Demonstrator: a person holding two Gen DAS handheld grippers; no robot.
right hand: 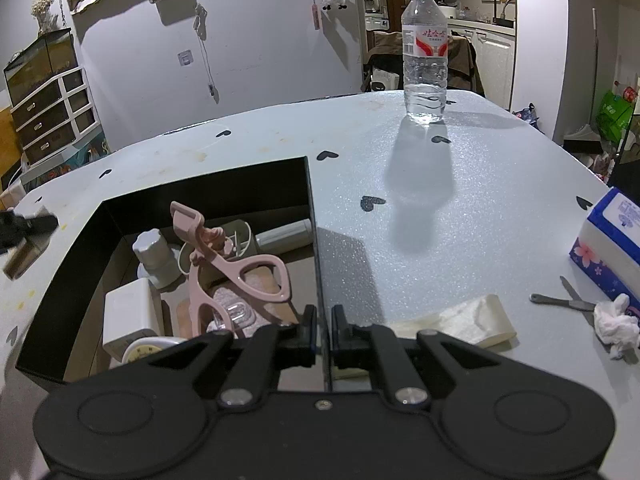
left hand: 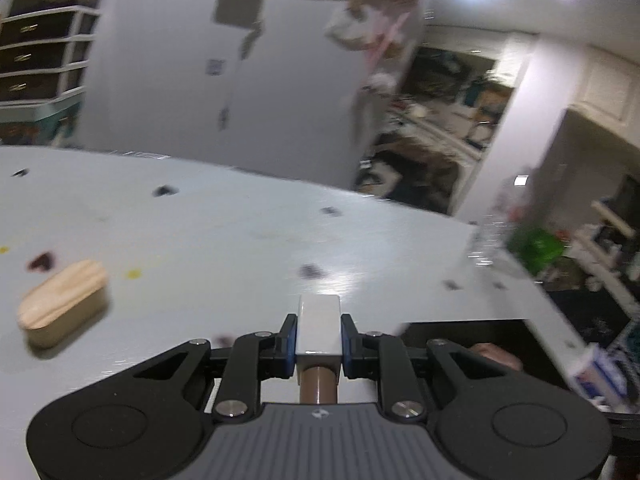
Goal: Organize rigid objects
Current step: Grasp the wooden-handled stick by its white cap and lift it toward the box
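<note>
My left gripper (left hand: 319, 334) is shut on a white square cap (left hand: 319, 326) with a brown stem under it, lifted above the pale table (left hand: 224, 236). A rounded wooden block (left hand: 64, 304) lies on the table to its left. In the right wrist view my right gripper (right hand: 323, 330) is shut on the right wall of a black box (right hand: 316, 240). Inside the box lie a pink eyelash curler (right hand: 236, 260), a grey-capped jar (right hand: 154, 256), a white adapter (right hand: 128, 314) and other small items. The left gripper shows blurred at the left edge (right hand: 24, 226).
A water bottle (right hand: 425, 52) stands at the table's far side. A tissue pack (right hand: 610, 240), small scissors (right hand: 564, 300), a crumpled tissue (right hand: 616, 326) and a cream ribbon piece (right hand: 468, 320) lie to the right of the box. Drawers (right hand: 52, 116) stand beyond the table's left.
</note>
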